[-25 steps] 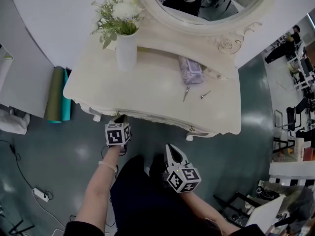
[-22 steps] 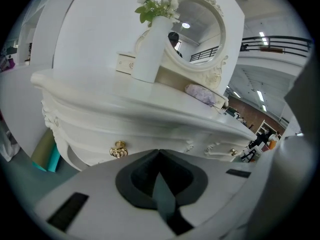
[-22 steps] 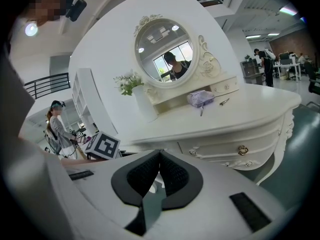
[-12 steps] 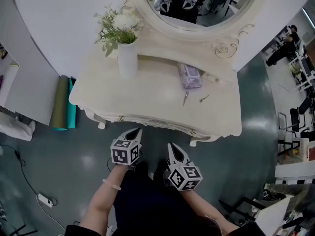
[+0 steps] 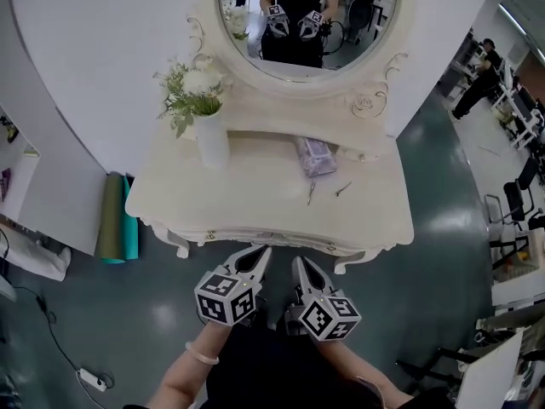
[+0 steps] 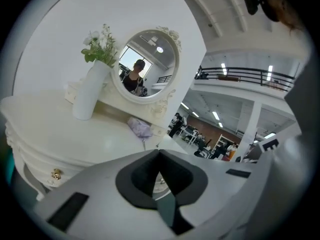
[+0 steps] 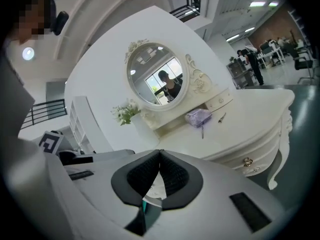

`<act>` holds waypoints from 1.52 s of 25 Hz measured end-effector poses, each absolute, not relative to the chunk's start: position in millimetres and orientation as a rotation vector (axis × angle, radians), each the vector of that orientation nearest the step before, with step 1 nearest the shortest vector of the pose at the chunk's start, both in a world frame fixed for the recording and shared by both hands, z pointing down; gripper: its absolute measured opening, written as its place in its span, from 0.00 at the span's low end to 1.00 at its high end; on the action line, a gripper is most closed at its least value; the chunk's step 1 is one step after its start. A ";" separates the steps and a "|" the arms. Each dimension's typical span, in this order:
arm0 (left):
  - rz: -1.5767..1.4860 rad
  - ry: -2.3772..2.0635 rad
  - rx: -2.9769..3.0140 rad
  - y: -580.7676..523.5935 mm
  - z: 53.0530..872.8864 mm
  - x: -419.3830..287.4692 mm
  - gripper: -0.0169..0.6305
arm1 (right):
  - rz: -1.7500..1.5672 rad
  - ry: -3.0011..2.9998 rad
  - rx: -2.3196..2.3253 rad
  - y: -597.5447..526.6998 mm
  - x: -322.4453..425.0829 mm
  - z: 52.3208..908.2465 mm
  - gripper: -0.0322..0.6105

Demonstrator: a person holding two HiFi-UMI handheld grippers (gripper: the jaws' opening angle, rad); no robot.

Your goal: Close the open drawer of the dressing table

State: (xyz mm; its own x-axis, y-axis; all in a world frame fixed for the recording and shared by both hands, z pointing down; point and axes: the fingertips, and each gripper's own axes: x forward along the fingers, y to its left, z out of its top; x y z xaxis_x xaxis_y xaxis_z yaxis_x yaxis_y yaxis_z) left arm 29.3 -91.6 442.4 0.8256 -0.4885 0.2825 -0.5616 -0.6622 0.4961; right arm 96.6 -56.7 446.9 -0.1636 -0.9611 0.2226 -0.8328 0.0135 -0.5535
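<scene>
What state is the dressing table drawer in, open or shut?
Shut: the drawer front lies flush with the dressing table's curved front in the head view, with nothing jutting out toward the person.

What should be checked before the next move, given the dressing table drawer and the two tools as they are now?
1. Cream dressing table drawer front flush with the table front: ok.
2. Drawer fully seated inside: cannot tell.
3. Left tool shut with nothing between its jaws: ok.
4. Right tool shut with nothing between its jaws: ok.
5. Both tools apart from the drawer front: ok.
6. White ceramic vase of flowers upright on the tabletop: ok.
</scene>
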 end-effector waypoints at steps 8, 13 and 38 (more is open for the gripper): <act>0.038 -0.741 2.616 -49.4 370.0 35.8 0.03 | -0.748 2.022 -1.640 -41.7 87.8 368.7 0.09; 0.014 -0.775 2.654 -36.5 358.7 32.3 0.03 | -0.654 2.080 -1.634 -30.4 86.6 356.1 0.09; 0.121 -0.724 2.650 -21.8 385.4 31.3 0.03 | -0.738 2.022 -1.658 -26.5 78.5 374.0 0.08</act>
State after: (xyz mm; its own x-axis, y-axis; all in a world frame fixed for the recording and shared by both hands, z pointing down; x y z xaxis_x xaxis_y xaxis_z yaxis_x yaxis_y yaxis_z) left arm 31.3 -21.8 385.4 0.8629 -0.4713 0.1823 -0.5050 -0.7907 0.3462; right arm 78.5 -26.5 374.0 -0.1997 -0.9798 0.0100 -0.7559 0.1476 -0.6378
